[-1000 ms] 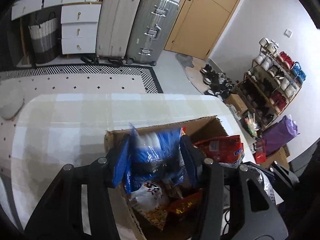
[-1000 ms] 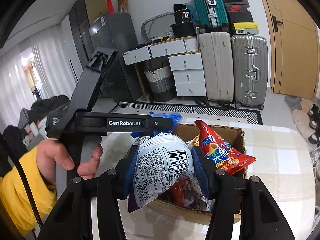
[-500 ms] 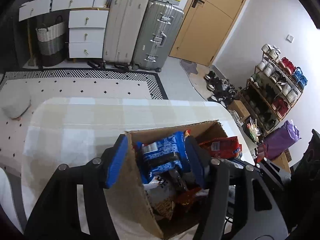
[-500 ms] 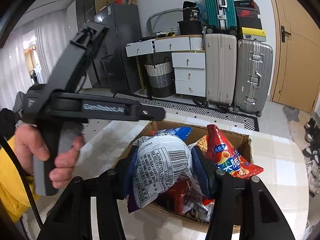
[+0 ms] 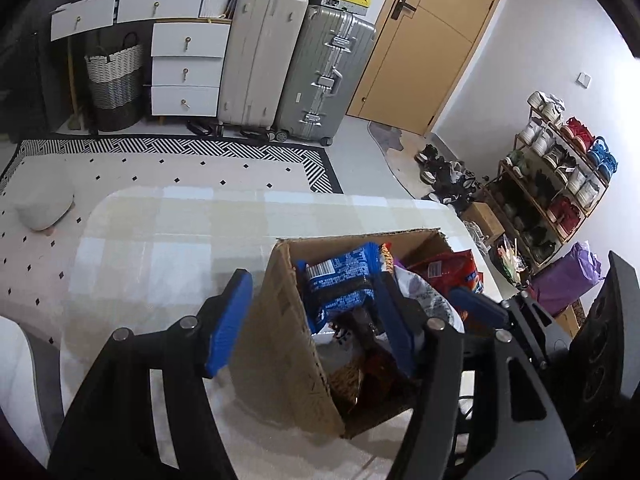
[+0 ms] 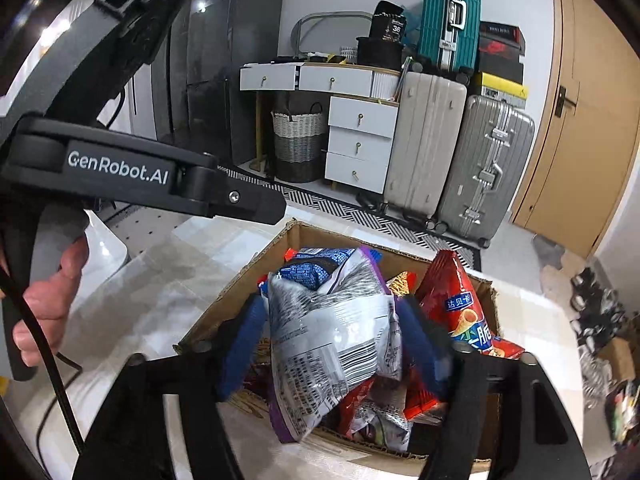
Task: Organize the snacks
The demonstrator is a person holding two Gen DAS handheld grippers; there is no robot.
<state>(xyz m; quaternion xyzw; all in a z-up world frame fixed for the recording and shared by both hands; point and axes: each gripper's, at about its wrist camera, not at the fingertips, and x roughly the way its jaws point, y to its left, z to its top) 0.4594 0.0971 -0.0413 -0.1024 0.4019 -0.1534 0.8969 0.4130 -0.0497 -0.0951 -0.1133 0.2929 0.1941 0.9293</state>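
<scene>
An open cardboard box (image 5: 280, 340) on the table holds several snack bags. A blue bag (image 5: 340, 280) lies loose inside it. My left gripper (image 5: 310, 292) straddles the box's near wall, one finger over the table and one inside; its jaws are opening and press on nothing. A silver bag with purple edges (image 6: 332, 336) hangs tilted over the box (image 6: 228, 300) between the pads of my right gripper (image 6: 330, 308). Those jaws are opening and the pads stand just off the bag. Beside it a red bag (image 6: 460, 304) leans upright.
The checked tablecloth (image 5: 160, 248) stretches left of the box. A hand (image 6: 48, 300) holds the left gripper's handle, with a black cable (image 6: 52, 360) trailing. On the floor beyond stand suitcases (image 5: 296, 68), white drawers (image 5: 184, 68) and a shoe rack (image 5: 560, 184).
The left gripper let the blue bag drop into the box, opened and drew back across the box wall. The right gripper's jaws spread off the silver bag, which now sags toward the box.
</scene>
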